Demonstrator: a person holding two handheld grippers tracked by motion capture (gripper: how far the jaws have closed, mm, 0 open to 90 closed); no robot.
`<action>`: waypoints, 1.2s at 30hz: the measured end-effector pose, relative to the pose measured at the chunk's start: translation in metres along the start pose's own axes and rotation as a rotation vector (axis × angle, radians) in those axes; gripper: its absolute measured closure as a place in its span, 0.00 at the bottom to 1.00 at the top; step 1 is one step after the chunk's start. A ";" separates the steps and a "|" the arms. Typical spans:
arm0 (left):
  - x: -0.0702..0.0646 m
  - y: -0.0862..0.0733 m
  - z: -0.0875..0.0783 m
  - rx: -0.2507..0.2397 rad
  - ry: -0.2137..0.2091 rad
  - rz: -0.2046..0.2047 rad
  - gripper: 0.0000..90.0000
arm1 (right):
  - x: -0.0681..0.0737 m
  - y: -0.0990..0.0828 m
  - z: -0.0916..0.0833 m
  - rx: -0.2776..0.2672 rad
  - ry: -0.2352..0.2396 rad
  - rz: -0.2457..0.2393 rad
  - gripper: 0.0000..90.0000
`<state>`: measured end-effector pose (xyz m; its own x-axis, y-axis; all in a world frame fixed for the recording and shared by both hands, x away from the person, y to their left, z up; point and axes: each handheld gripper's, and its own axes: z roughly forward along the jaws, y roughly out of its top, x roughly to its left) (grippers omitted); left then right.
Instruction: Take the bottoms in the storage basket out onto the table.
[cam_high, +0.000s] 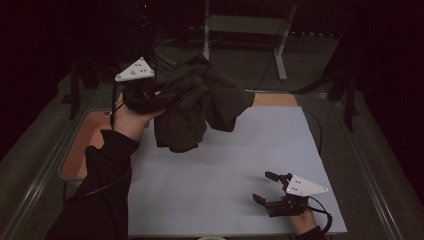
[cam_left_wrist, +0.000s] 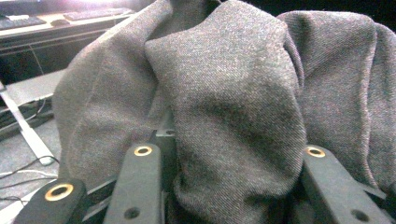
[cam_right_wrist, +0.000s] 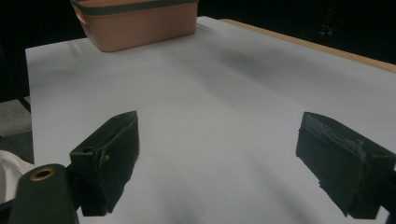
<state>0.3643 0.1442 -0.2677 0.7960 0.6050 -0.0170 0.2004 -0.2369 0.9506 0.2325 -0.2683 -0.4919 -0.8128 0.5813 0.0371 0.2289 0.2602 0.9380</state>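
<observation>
High view: my left tongs (cam_high: 159, 97) are clamped on a dark grey garment (cam_high: 197, 102), which hangs bunched in the air over the far left part of the worktop (cam_high: 235, 165), just right of those tongs. A pink tub (cam_high: 85, 145) sits below and left of them, off the worktop's edge. My right tongs (cam_high: 264, 187) rest low at the near right, spread, nothing in them, well apart from the cloth. To do this well I'd keep the left pinch firm, carry the bundle over the bare white area and lower it so it drapes instead of piling, then bring the right tongs up to catch a free edge. Room is dim; I can't tell what kind of garment it is or where its hems are.

Left gripper view: the garment (cam_left_wrist: 233, 107) bulges between my two jaws, folds crammed in thick. The actual pinch point is buried under fabric, and the cloth blocks most of what lies ahead.

Right gripper view: jaws wide apart over bare worktop (cam_right_wrist: 224, 107), the tub (cam_right_wrist: 140, 23) ahead and to their left, its top cut off by the frame.
</observation>
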 end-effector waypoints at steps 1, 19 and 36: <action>-0.001 0.001 0.002 -0.001 -0.003 -0.001 0.68 | 0.000 0.000 0.000 0.000 -0.001 0.000 0.15; -0.012 0.004 0.056 0.022 -0.061 -0.003 0.68 | 0.000 0.001 -0.003 -0.019 0.004 0.011 0.15; -0.020 -0.009 0.107 0.060 -0.106 -0.009 0.68 | -0.002 0.001 -0.005 -0.032 -0.008 0.017 0.15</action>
<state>0.4073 0.0528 -0.3092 0.8495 0.5241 -0.0611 0.2391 -0.2790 0.9301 0.2316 -0.2729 -0.4892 -0.8043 0.5920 0.0506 0.2254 0.2253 0.9479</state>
